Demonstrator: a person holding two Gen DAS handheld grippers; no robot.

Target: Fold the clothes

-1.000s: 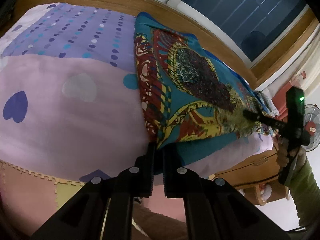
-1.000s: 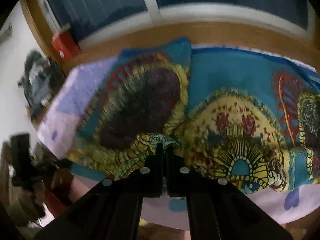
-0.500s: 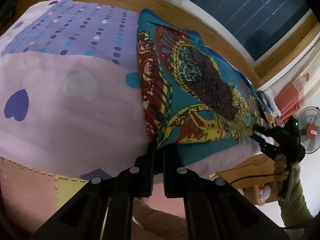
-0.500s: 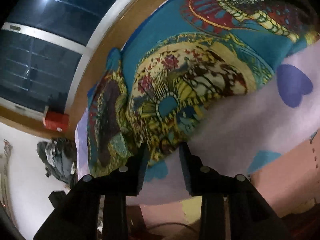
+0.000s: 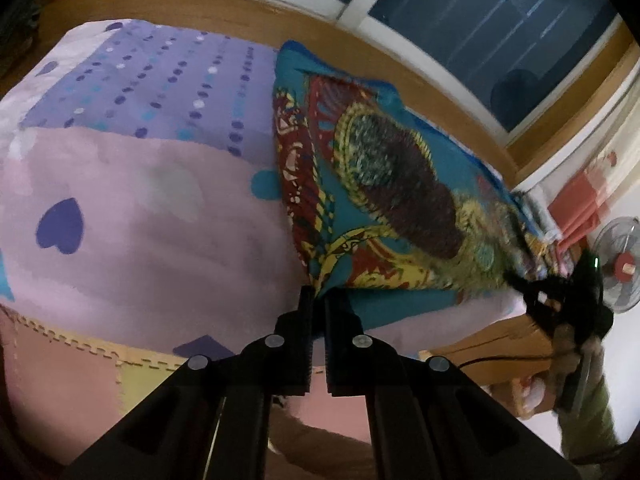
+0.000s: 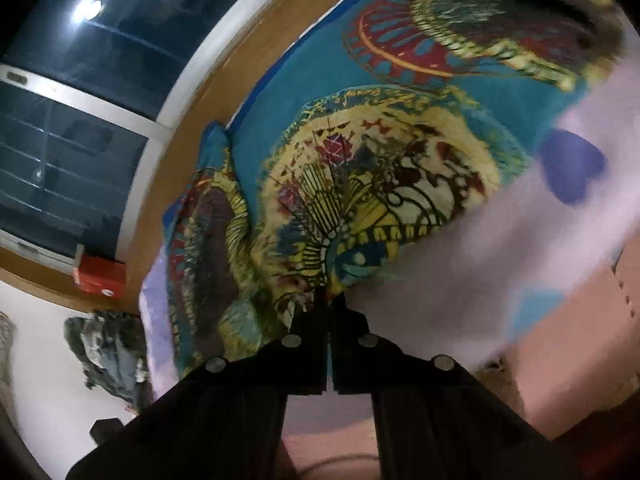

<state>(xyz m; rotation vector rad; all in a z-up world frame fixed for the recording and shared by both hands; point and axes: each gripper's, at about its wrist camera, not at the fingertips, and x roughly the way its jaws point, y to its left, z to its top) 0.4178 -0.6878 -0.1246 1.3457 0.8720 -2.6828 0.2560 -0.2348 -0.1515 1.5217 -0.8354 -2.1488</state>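
Both pairs of fingers are pinched shut on the near hem of the patterned cloth (image 5: 384, 200): the left gripper (image 5: 318, 304) nips a corner at lower centre of its view, and the right gripper (image 6: 329, 300) bites the bunched edge at lower centre of its own. That cloth lies across the pink bedsheet (image 5: 140, 240), running toward the wooden headboard (image 5: 192, 8) at the top. To fold well, I judge both corners should lift together, level and taut, so the hem lands square.
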